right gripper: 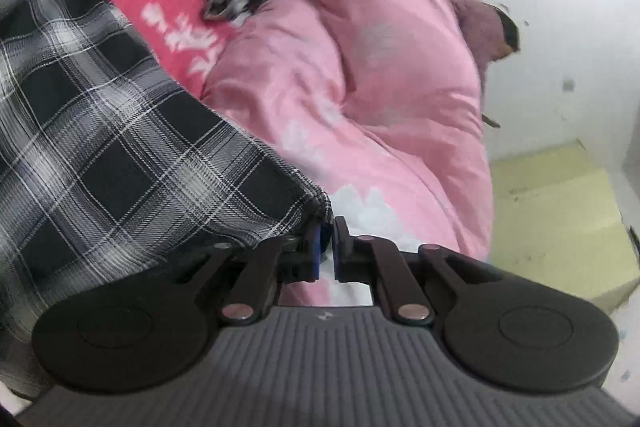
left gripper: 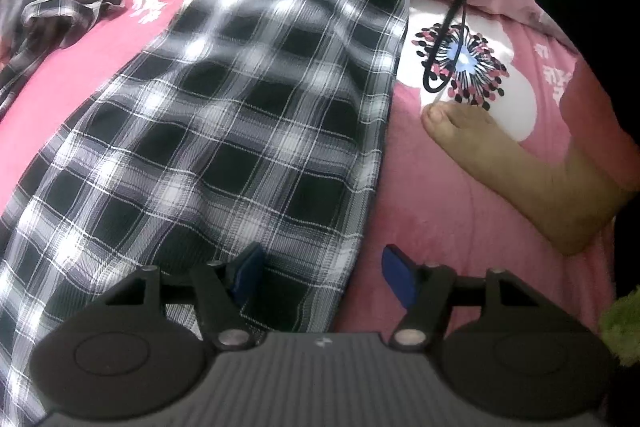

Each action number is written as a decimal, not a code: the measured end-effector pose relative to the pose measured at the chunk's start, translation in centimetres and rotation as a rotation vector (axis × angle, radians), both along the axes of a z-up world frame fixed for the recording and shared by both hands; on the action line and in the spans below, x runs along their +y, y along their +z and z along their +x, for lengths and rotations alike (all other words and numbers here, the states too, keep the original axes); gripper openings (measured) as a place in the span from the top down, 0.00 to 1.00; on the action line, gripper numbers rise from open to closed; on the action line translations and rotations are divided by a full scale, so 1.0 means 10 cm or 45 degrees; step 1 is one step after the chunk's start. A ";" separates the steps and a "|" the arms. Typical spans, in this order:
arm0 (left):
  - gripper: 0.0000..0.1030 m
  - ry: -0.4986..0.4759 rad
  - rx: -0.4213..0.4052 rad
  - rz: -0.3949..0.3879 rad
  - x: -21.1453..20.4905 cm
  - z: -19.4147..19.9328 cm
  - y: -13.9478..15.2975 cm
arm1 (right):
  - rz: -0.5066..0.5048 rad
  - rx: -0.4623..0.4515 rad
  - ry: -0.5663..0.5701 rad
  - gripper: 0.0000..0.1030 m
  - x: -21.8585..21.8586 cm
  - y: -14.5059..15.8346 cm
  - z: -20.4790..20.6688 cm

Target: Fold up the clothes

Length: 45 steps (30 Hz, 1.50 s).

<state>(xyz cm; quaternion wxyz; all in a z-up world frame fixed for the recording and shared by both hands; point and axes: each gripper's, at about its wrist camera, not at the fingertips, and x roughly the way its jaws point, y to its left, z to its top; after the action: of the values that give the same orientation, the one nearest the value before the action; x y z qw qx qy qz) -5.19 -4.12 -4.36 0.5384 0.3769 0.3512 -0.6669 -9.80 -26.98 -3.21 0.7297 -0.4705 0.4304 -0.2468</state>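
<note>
Left wrist view looks down on a black-and-white plaid garment (left gripper: pixel 224 131) that runs as a long band from the top centre of the frame to the lower left, lying on a pink bed cover (left gripper: pixel 440 211). The left gripper (left gripper: pixel 320 275) sits at the bottom centre with its jaws spread wide. Its left blue pad (left gripper: pixel 246 277) is over the plaid cloth near the garment's right edge, and its right blue pad (left gripper: pixel 396 277) is over the bare pink cover just beside that edge, so the hem passes between the two fingers without either pad pressing on it. To the right of the garment a bare foot (left gripper: pixel 508 167) rests on the cover, its toes beside a white patch with a dark flower print (left gripper: pixel 464 67). A thin black cable (left gripper: pixel 460 11) hangs across the print from the upper right. A second strip of plaid cloth (left gripper: pixel 52 15) lies crumpled at the upper left.

Right wrist view shows the right gripper (right gripper: pixel 327 247) at the bottom centre with its jaws pressed nearly together, pinching a corner of the plaid garment (right gripper: pixel 100 147). From the pinched corner the cloth spreads away to the left and upper left, filling that side of the frame. A bunched pink quilt (right gripper: pixel 360 87) fills the centre and right behind it, blurred. A pale yellow floor (right gripper: pixel 560 211) shows at the right edge.
</note>
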 end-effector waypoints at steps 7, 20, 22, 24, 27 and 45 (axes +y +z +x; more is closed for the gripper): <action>0.35 0.028 0.028 0.037 0.02 0.07 0.06 | -0.062 -0.044 0.033 0.42 -0.06 0.08 -0.01; 0.35 0.149 0.099 -0.004 -0.14 0.43 0.30 | 0.846 -0.868 -0.347 0.31 -0.59 1.24 -0.65; 0.35 0.154 0.071 -0.009 -0.17 0.45 0.29 | 1.037 -0.927 -0.367 0.33 -0.55 1.26 -0.82; 0.35 0.167 0.056 -0.017 -0.22 0.49 0.27 | 1.250 -0.917 -0.446 0.41 -0.46 1.13 -0.98; 0.35 0.186 0.052 -0.036 -0.28 0.53 0.25 | 1.523 -0.881 -0.655 0.49 -0.29 0.72 -1.21; 0.36 -0.044 -0.141 -0.146 -0.78 0.41 0.35 | 1.592 -1.415 -1.178 0.96 -0.45 -0.29 -1.62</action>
<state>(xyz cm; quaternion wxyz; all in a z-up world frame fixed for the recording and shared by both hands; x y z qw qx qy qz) -1.05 -11.88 -0.82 0.5663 0.3877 0.2756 -0.6731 -25.99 -31.49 -6.10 0.7793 0.4056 0.2195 -0.4243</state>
